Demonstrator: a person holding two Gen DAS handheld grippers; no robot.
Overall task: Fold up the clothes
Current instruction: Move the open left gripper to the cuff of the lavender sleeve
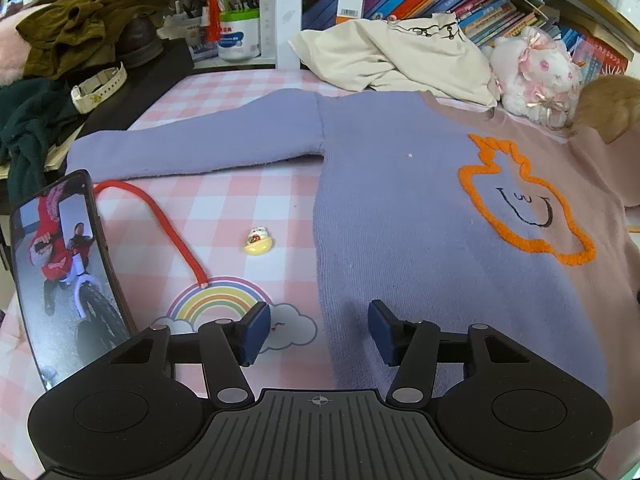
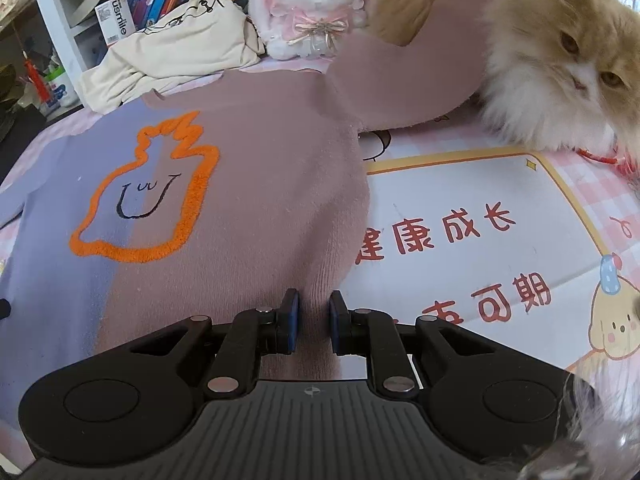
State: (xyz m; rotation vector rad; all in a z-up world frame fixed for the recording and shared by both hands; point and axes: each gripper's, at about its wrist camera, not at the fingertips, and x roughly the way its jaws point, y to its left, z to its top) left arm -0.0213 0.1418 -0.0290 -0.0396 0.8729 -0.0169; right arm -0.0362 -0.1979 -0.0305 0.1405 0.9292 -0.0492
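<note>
ok so the right gripper (image 2: pixel 313 318) has its jaws pulled in narrow around a ridge of the sweater's (image 2: pixel 256 184) bottom hem on the pinkish half. The knit bunches up between the pads, so I'd call that pinching the hem, though I can't see if it's a really firm bite. The left gripper (image 1: pixel 319 330) is spread wide with nothing in it, hovering low over the lavender edge of the sweater (image 1: pixel 420 208), one pad over the fabric and the other over the rainbow print on the checked cover (image 1: pixel 224 200).

The sweater lies face up and spread flat, orange flame outline showing. Its lavender sleeve (image 1: pixel 192 148) is stretched straight out to the side. The pinkish sleeve (image 2: pixel 404 80) runs out the other way and seems to go up against or under the cat (image 2: pixel 552 68), can't tell which.

As for progress: nothing on this sweater is folded over as it lies, body open, both sleeves out. All the folding is left to do on it, sleeves in and body doubled. The cream garment (image 1: pixel 396 56) at the back sits in a crumpled heap, not folded either.

Other stuff: a phone (image 1: pixel 68 276), a red cord (image 1: pixel 160 216) and a little yellow charm (image 1: pixel 258 241) sit near the lavender side, plus a plush bunny (image 2: pixel 316 4) behind
</note>
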